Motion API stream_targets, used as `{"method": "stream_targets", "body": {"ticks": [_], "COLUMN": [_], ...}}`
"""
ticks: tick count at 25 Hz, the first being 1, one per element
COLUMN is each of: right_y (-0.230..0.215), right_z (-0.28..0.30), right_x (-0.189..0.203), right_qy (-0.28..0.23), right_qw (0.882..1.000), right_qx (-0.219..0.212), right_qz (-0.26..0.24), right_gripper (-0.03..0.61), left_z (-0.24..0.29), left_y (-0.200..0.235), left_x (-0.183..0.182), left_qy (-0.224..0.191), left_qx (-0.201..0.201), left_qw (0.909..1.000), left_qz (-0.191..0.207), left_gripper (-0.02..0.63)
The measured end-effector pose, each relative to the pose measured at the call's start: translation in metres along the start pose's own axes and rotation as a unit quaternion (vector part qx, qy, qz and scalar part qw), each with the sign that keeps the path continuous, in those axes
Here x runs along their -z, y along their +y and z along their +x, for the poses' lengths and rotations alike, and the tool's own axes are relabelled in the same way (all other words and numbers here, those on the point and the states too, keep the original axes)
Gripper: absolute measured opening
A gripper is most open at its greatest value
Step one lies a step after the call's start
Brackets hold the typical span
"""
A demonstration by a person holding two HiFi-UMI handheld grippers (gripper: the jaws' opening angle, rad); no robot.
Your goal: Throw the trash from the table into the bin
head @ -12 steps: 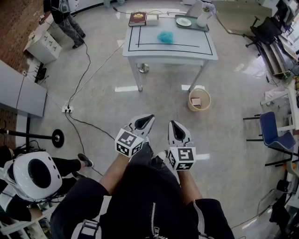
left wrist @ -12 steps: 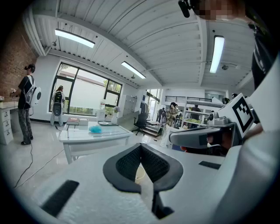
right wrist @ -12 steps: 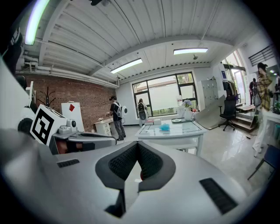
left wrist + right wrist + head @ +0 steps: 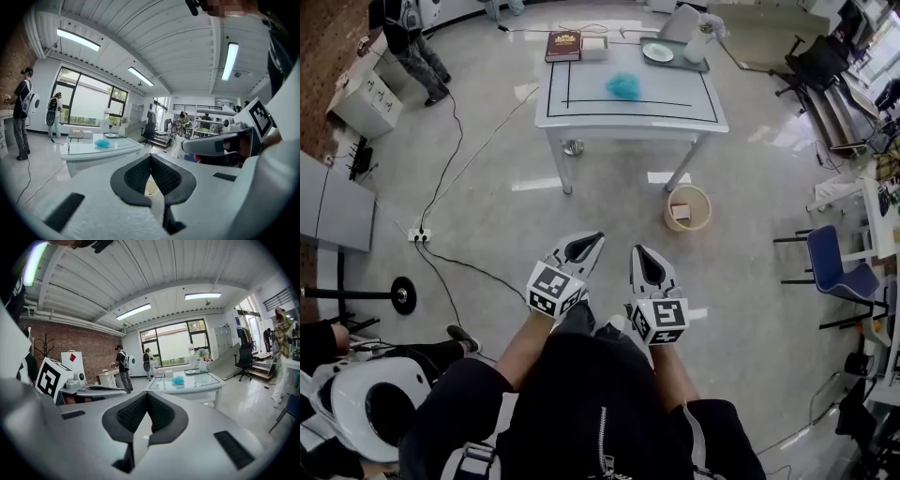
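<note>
A crumpled blue piece of trash (image 4: 623, 86) lies on the white glass-topped table (image 4: 581, 117) far ahead of me. It also shows in the left gripper view (image 4: 101, 143) and the right gripper view (image 4: 177, 379). The round tan bin (image 4: 688, 208) stands on the floor by the table's right front leg, with a small box inside. My left gripper (image 4: 598, 237) and right gripper (image 4: 637, 250) hang side by side in front of my body, well short of the table. Both are shut and empty, pads meeting at the tips of the left gripper (image 4: 151, 157) and the right gripper (image 4: 148, 394).
At the table's far edge sit a brown book (image 4: 563, 44), a white box (image 4: 593, 47) and a tray (image 4: 673, 53) with a plate and a vase. Cables (image 4: 459, 159) and a power strip (image 4: 418, 234) cross the floor at left. A blue chair (image 4: 834, 267) stands right. A person in a white helmet (image 4: 375, 398) crouches lower left.
The view has shifted: table and bin sit slightly further left, and the helmeted person has slid lower in the picture. Both grippers keep the same shut, side-by-side pose.
</note>
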State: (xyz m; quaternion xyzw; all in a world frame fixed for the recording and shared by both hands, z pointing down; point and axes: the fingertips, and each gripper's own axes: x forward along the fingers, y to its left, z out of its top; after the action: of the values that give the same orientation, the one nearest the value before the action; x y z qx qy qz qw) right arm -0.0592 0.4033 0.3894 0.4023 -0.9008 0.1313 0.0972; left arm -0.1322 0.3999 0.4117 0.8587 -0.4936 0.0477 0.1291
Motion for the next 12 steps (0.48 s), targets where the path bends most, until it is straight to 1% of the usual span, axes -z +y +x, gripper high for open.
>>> {"method": "stream_targets", "body": {"ticks": [5, 12], "right_y": [0.013, 0.017], "right_z": [0.040, 0.075], "right_x": [-0.005, -0.011], "right_qy": [-0.003, 0.006], "right_qw": [1.000, 1.000], "right_qx": [0.009, 0.021], "right_qz": [-0.002, -0.003], "right_gripper": [0.008, 0.008], "left_z": [0.002, 0.006], "left_y": [0.040, 0.082], "left_x": [-0.005, -0.003], "left_qy": [-0.012, -0.006], "left_qx": [0.008, 0.006], "left_qw": [0.9999, 0.9999], "left_qz": [0.005, -0.015], "left_gripper": [0.005, 0.005]}}
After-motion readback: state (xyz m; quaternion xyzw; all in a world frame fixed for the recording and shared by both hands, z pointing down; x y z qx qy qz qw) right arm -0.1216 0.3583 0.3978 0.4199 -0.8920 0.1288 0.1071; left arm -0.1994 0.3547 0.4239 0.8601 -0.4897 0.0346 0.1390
